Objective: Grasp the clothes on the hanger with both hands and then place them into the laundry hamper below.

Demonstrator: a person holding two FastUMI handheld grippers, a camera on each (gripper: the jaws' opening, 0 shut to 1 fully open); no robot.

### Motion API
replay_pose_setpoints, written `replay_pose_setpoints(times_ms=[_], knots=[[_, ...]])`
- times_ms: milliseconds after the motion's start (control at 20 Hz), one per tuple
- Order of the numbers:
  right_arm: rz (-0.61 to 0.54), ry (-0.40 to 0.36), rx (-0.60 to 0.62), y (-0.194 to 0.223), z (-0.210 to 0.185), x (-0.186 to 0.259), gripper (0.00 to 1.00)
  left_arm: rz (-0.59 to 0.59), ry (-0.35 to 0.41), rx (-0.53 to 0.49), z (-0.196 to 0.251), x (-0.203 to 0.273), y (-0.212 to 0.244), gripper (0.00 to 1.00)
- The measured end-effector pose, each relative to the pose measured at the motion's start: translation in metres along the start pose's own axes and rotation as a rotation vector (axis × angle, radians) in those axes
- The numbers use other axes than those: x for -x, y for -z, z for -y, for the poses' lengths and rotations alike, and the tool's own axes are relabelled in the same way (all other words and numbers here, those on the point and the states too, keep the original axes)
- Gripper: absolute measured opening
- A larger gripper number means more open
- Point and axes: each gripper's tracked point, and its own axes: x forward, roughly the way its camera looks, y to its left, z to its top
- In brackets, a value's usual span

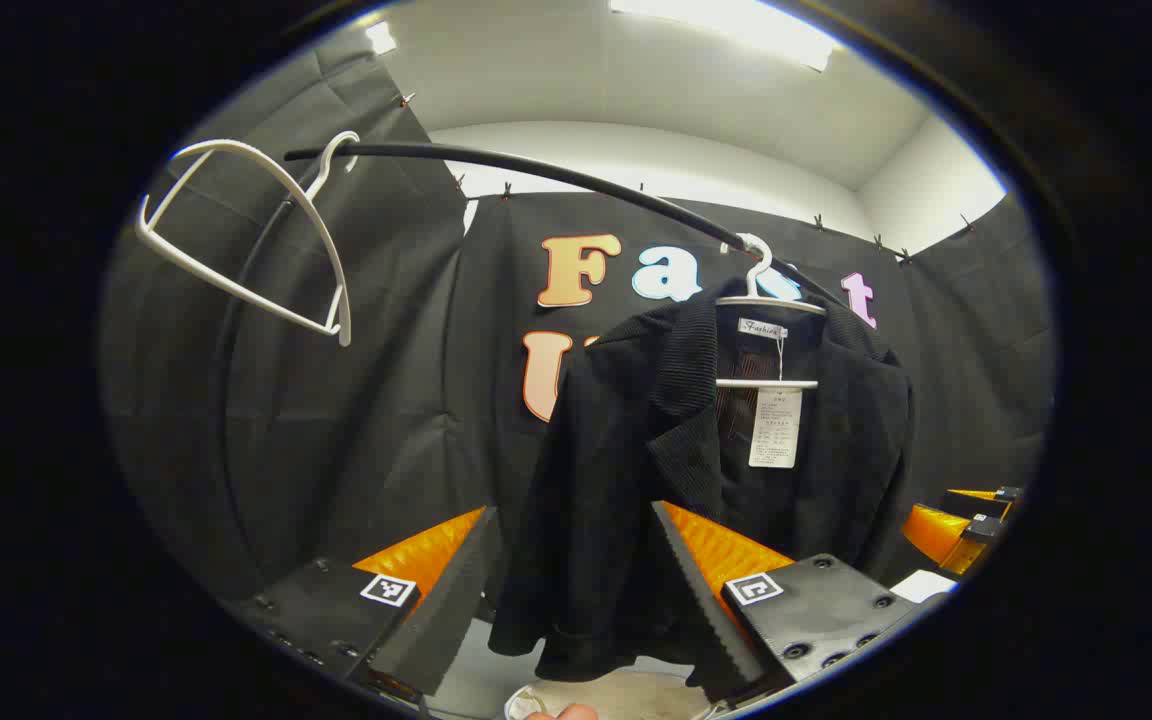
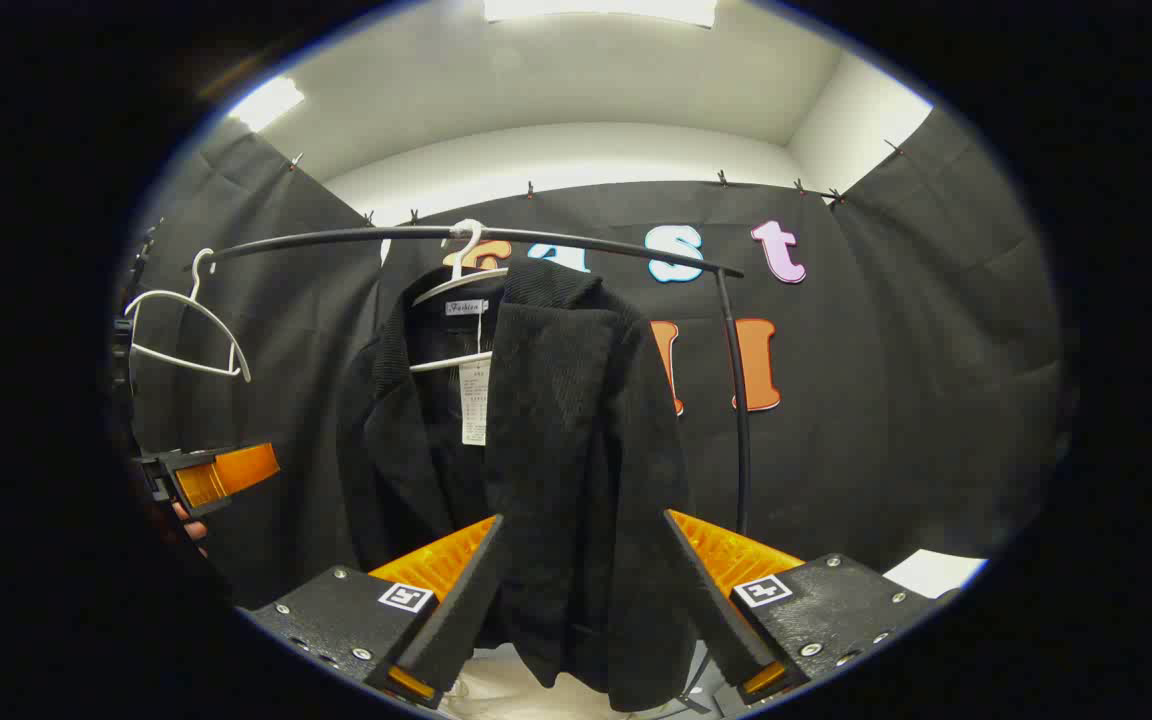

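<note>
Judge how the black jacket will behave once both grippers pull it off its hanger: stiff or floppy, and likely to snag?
The jacket hangs in soft folds, so it will probably go limp and sag between the grippers. Its ribbed cloth looks thick, so it is likely fairly heavy and easy to grip. The collar wraps the white hanger, which may swing or lift off the rail.

The jacket (image 1: 696,470) was black all over, with a fine ribbed, corduroy-like texture on its collar and lapels. A white paper tag (image 1: 775,428) with small dark print hung inside it. Its hanger (image 1: 768,300) was white, as was the empty hanger (image 1: 256,235) to the left. The rail (image 1: 536,170) was black. Each claw, left (image 1: 571,590) and right (image 2: 581,600), had orange fingers faced with dark grey ridged pads, on black bodies bearing small black-and-white square markers. The booth wall was black cloth, the ceiling white.
</note>
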Motion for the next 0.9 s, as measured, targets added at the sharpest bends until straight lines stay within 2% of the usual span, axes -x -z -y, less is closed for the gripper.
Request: replay_pose_setpoints(times_ms=[50, 900], knots=[[-0.002, -0.004, 0.006, 0.001, -0.002, 0.0, 0.94, -0.002, -0.001, 0.001, -0.001, 0.001, 0.0, 0.93], [0.001, -0.049, 0.063, -0.002, -0.016, -0.002, 0.94, 0.01, -0.021, 0.008, -0.009, 0.001, -0.002, 0.93]])
